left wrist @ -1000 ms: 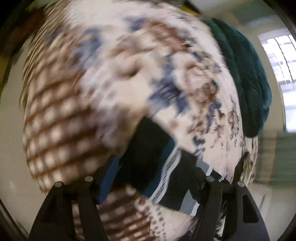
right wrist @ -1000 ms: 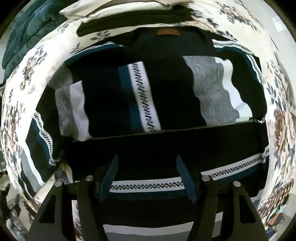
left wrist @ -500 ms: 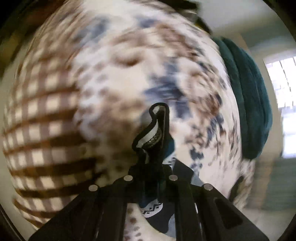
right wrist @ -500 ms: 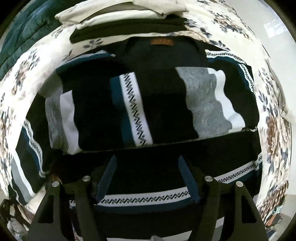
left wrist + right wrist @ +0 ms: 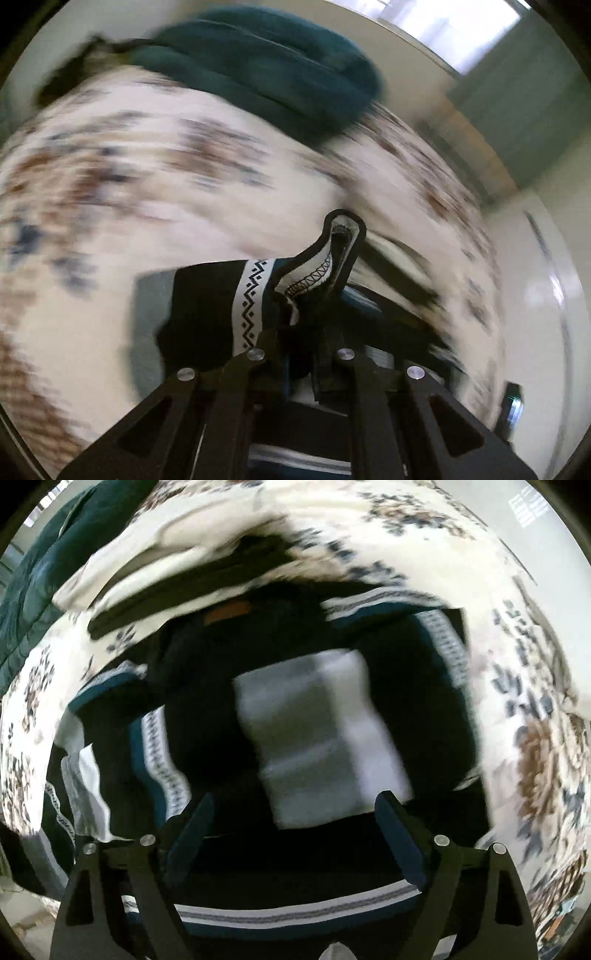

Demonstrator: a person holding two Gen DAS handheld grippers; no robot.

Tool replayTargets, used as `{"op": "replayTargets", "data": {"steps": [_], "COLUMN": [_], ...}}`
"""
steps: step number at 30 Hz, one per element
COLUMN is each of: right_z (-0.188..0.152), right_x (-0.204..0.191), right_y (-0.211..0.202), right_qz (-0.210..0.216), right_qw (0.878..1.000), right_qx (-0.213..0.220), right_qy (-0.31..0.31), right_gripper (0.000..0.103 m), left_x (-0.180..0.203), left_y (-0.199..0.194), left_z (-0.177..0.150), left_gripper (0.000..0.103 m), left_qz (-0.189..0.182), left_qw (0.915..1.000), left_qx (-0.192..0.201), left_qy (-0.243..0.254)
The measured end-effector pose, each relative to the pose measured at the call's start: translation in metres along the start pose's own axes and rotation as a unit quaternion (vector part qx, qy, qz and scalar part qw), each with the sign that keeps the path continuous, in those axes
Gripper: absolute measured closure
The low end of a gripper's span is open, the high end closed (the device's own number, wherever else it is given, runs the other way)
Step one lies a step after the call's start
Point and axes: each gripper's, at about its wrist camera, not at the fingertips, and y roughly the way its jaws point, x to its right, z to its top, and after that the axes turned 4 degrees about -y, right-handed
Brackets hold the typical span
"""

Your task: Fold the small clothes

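sweater point(image 5: 317, 738), dark with striped bands, lies partly folded on the floral bedspread point(image 5: 535, 709). left gripper point(image 5: 306, 325) is clamped on a bunched edge of it, lifted. right gripper point(image 5: 295, 834) hangs spread over the near hem, holding nothing; the left is the arm engaged.

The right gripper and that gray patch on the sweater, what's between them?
Only black sweater cloth, seen in the right wrist view; the open right gripper hovers just short of the gray patch.

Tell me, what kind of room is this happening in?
Probably a bedroom: the striped sweater lies on a floral bedspread, a dark teal blanket is heaped at its far end, and folded clothes are stacked nearby.
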Motion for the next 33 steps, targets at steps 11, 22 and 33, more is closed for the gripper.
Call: {"op": "replayTargets", "data": {"steps": [11, 22, 33], "right_z": [0.019, 0.047, 0.087], "right_x": [0.164, 0.176, 0.084], "right_y": [-0.007, -0.008, 0.055], "right_qz": [-0.004, 0.193, 0.204], "right_qw": [0.996, 0.969, 0.974], "right_qx": [-0.039, -0.032, -0.066], "right_qy": [0.076, 0.154, 0.074], "right_gripper": [0.013, 0.013, 0.100], "left_x": [0.217, 0.110, 0.001], "left_y": [0.108, 0.054, 0.042], "left_z": [-0.107, -0.041, -0.027], "left_gripper": [0.072, 0.001, 0.001], "left_qz": [-0.094, 0.056, 0.191], "left_qw": [0.9749, 0.9957, 0.9813], "left_qx": [-0.181, -0.018, -0.001], "left_qy": [0.087, 0.071, 0.023]}}
